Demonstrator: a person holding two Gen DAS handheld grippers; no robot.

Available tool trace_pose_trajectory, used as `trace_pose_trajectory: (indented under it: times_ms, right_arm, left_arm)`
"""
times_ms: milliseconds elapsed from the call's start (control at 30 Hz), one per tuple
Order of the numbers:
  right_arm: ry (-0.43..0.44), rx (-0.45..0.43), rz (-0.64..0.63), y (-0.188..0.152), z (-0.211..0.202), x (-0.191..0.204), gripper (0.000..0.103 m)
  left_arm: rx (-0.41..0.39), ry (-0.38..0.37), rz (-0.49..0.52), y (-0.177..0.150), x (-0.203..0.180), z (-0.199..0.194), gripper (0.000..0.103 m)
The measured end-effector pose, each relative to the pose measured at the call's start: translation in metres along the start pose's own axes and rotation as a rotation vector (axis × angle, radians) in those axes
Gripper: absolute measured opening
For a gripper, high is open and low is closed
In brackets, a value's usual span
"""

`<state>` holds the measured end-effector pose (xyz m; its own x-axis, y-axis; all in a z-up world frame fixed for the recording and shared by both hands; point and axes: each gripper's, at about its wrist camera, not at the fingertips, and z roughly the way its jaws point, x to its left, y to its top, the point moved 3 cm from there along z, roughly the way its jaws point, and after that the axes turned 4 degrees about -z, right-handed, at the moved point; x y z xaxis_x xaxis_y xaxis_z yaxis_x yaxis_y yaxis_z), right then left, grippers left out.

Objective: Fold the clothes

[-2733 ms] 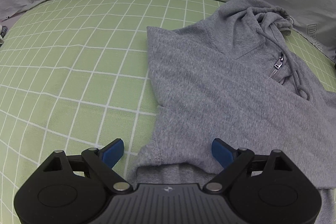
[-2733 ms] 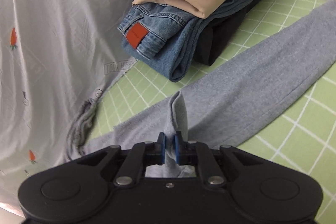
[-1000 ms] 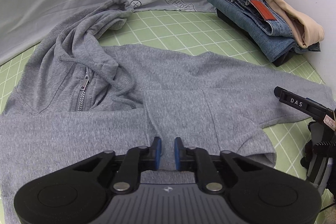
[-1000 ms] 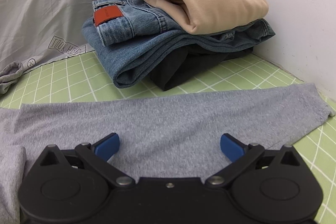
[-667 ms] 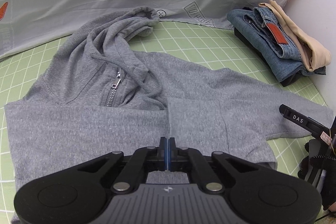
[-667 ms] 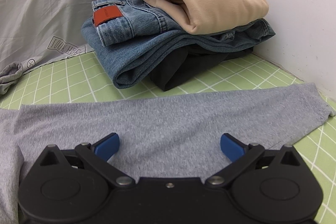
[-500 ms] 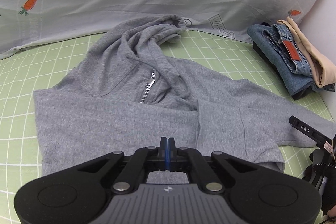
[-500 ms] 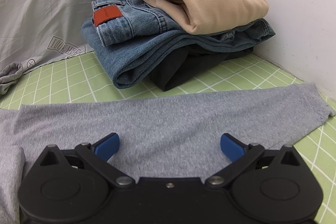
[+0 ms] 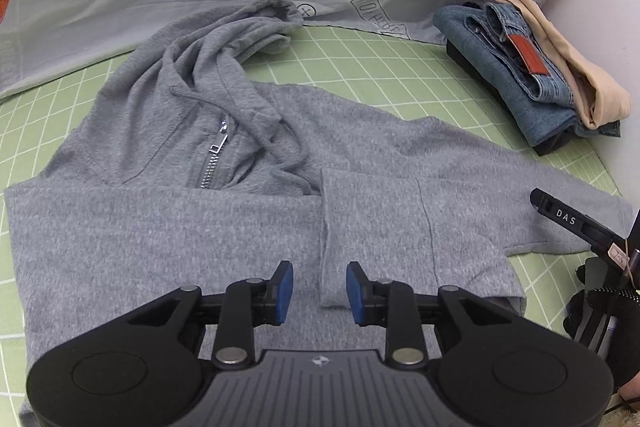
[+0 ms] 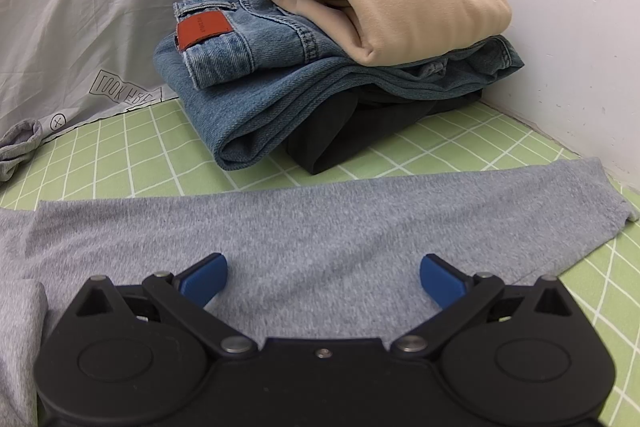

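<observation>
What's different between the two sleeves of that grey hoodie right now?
The left sleeve is folded across the hoodie's body, its cuff lying on the chest. The right sleeve stretches straight out over the green checked sheet towards the wall. The left tool is opening with the cuff's corner loose between its jaws; the right tool gapes wide above the right sleeve. Both sleeves lie flat.

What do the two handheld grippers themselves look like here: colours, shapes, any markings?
Both are matte black, with linkage arms on silver pivot pins and blue pads on the fingers. The left gripper has a ribbed grey centre plate with a small logo. The right gripper has a plain black body; seen from the left wrist view, it reads "DAS".
</observation>
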<state>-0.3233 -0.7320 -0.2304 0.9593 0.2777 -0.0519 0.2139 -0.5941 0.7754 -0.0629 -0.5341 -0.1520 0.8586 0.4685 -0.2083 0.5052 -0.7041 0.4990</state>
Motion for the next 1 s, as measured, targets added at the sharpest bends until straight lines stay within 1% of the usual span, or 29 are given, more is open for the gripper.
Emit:
trace_pose_trajectory:
  times_ms: [100,167,200,233,300,333,400,600,667,833,967,1000]
  right_arm:
    - [-0.001,0.0,0.001,0.0,0.0,0.0,0.103]
    - [-0.001,0.0,0.001,0.0,0.0,0.0,0.103]
    - [-0.001,0.0,0.002,0.0,0.0,0.0,0.103]
    - [-0.001,0.0,0.002,0.001,0.0,0.0,0.103]
    - [-0.002,0.0,0.003,0.001,0.001,0.0,0.103]
    - [-0.002,0.0,0.003,0.001,0.001,0.0,0.103]
    - [-0.003,0.0,0.003,0.001,0.001,0.0,0.103]
    - [-0.004,0.001,0.004,0.001,0.001,0.001,0.103]
    - [-0.004,0.001,0.004,0.001,0.001,0.001,0.103]
    - [-0.006,0.001,0.006,0.001,0.001,0.001,0.103]
    - [-0.007,0.001,0.007,0.001,0.001,0.001,0.103]
    - [-0.008,0.001,0.007,0.001,0.0,0.001,0.103]
  left_arm:
    - [0.016,-0.01,0.043,0.003,-0.009,0.014,0.032]
    - [0.033,-0.018,0.04,0.003,-0.01,0.022,0.031]
    - [0.035,-0.023,0.034,0.004,-0.01,0.024,0.028]
    - [0.029,-0.027,0.034,0.004,-0.01,0.024,0.022]
    - [0.007,-0.025,0.038,0.004,-0.01,0.02,0.004]
    - [-0.003,-0.036,0.044,0.003,-0.01,0.017,0.003]
    - [-0.032,-0.029,0.057,0.002,-0.01,0.01,0.003]
    - [-0.091,0.0,-0.016,-0.001,0.01,-0.025,0.003]
    - [-0.107,0.027,-0.045,-0.002,0.023,-0.04,0.003]
    - [-0.148,0.136,-0.186,-0.012,0.072,-0.072,0.003]
    - [-0.158,0.213,-0.286,-0.025,0.109,-0.085,0.004]
    - [-0.155,0.244,-0.305,-0.029,0.119,-0.087,0.004]
